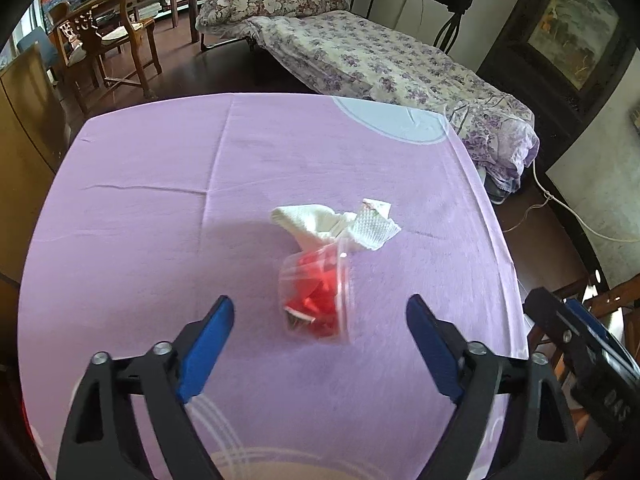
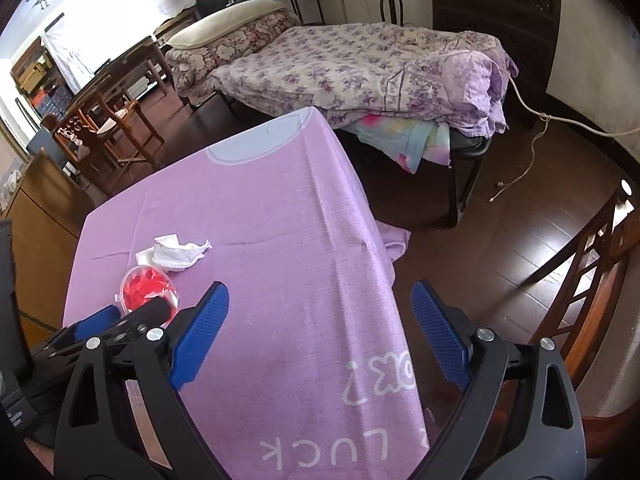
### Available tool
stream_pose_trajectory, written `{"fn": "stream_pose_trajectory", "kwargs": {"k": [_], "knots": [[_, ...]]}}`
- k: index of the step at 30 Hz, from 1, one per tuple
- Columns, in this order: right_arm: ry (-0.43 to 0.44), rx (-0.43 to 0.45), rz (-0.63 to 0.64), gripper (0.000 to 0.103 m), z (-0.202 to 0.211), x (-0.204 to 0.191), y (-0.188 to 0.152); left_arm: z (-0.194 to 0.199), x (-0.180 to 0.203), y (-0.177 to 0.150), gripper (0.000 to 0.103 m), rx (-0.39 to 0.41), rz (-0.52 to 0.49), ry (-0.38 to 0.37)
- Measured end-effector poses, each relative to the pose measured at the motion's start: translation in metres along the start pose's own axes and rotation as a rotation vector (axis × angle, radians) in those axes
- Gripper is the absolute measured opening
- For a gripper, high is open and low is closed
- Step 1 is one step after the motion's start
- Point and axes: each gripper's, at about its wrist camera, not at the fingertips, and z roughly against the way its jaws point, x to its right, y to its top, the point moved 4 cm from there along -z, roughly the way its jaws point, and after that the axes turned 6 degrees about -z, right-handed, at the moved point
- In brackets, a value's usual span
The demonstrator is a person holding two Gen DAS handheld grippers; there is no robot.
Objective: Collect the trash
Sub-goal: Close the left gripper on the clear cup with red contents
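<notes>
Behind the cup (image 1: pixel 316 296), crumpled tissue (image 1: pixel 340 222)

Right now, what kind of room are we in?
Probably a lived-in room at home, part bedroom, part dining room. There's a bed with flowery covers and a pillow, wooden chairs, and a table under a purple cloth.

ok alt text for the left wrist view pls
The open left gripper hovers over a clear plastic cup of red scraps on a purple tablecloth. Crumpled white paper towels lie just beyond the cup; a floral-covered bed stands behind.
</notes>
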Motion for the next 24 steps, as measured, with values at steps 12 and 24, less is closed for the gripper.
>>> {"fn": "stream_pose_trajectory", "kwargs": {"k": [12, 24], "knots": [[0.013, -0.004, 0.032, 0.089, -0.002, -0.009, -0.004, -0.012, 0.0, 0.002, 0.031, -0.021, 0.011, -0.034], [0.052, -0.028, 0.113, 0.089, -0.014, -0.037, -0.018, 0.032, -0.041, -0.021, 0.031, 0.021, 0.038, -0.057]]}}
